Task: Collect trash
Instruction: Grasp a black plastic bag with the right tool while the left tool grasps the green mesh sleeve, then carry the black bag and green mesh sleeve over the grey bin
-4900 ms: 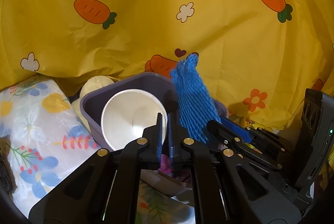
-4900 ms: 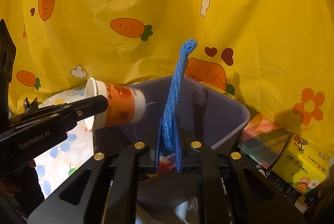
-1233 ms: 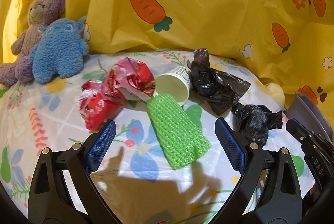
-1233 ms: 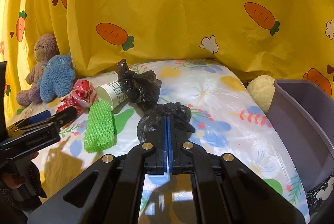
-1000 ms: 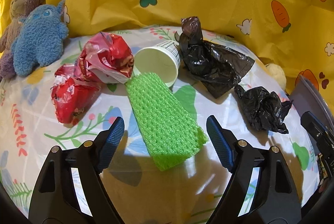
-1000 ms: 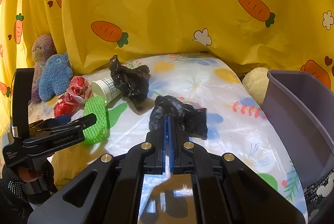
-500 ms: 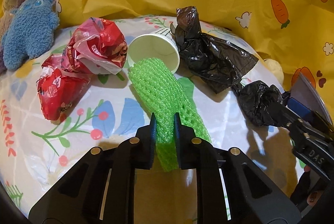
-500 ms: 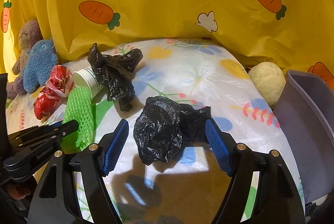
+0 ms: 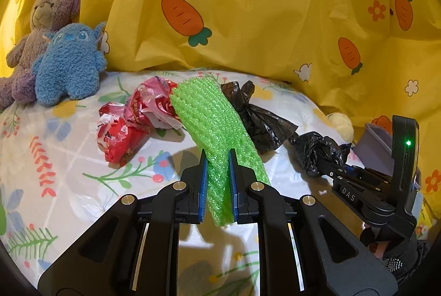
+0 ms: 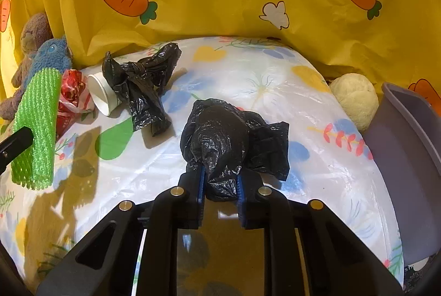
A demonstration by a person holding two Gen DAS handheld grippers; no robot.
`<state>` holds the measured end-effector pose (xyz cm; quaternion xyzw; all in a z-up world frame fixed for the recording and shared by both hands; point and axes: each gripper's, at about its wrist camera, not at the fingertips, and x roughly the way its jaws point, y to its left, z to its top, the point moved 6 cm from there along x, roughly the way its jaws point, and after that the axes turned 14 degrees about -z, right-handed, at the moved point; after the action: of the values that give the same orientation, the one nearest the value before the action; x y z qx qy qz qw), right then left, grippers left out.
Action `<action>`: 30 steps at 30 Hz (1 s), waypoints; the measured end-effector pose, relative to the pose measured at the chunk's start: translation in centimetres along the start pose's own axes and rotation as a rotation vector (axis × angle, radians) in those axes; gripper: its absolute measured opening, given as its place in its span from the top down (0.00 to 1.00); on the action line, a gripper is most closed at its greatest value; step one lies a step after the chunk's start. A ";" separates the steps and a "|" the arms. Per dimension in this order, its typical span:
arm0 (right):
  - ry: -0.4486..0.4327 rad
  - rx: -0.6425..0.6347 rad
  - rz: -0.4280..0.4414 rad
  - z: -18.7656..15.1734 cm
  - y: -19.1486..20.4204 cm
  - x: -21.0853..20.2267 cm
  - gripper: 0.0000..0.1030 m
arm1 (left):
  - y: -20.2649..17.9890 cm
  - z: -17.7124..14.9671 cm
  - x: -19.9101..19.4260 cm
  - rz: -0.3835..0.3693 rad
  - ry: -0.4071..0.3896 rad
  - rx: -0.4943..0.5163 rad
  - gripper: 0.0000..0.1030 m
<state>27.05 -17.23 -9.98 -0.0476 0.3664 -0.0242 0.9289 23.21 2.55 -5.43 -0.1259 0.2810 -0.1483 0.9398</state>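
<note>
Item one, green foam net sleeve [image 9: 217,125]: clamped between the blue pads of the left claw [image 9: 217,180], its near end pinched, its far end raised and slanting off the counter [image 9: 69,185], blocking the paper cup from the left wrist view. Item two, crumpled black plastic bag [image 10: 220,139]: sits between the pads of the right claw [image 10: 220,183], whose jaws are closing on it, pads already pressing its lower end; whether the bag's underside touches the counter cannot be told. Item three, second black bag [image 10: 143,83], knotted, lying loose farther back, draped against a white paper cup [image 10: 102,94] on its side; only the cup's rim and part of its wall show. Item four, red crumpled wrappers [image 9: 132,119], two lumps lying together to the left of the sleeve, print unreadable. Item five, grey bin [image 10: 408,147], at the right edge, cut off by the frame, contents not visible. Surroundings: floral plastic cover on the counter; blue plush toy [image 9: 66,67] leaning on a purple teddy bear [image 9: 35,28] at far left; a pale round plush [image 10: 355,100] beside the bin; yellow carrot-print curtain [image 9: 248,20] behind everything.
</note>
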 end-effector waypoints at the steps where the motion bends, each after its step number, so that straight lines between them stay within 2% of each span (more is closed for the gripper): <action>1: -0.015 0.006 0.005 0.0 -0.3 -0.7 0.81 | -0.1 0.0 -0.4 -0.003 -0.009 0.002 0.87; 12: -0.160 0.026 0.053 -0.8 -3.3 -8.5 0.81 | -3.4 -0.1 -2.4 -0.057 -0.037 0.047 0.87; 19: -0.196 0.040 0.049 -1.0 -5.1 -10.8 0.81 | -8.1 0.2 -2.3 -0.125 -0.032 0.115 0.87; 30: -0.252 0.084 -0.012 -0.8 -9.6 -13.2 0.81 | -16.6 0.8 -0.5 -0.251 -0.010 0.243 0.87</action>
<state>16.73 -25.77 -0.57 -0.0135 0.2452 -0.0389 0.9686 19.81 -12.51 0.76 -0.0465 0.2383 -0.2968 0.9236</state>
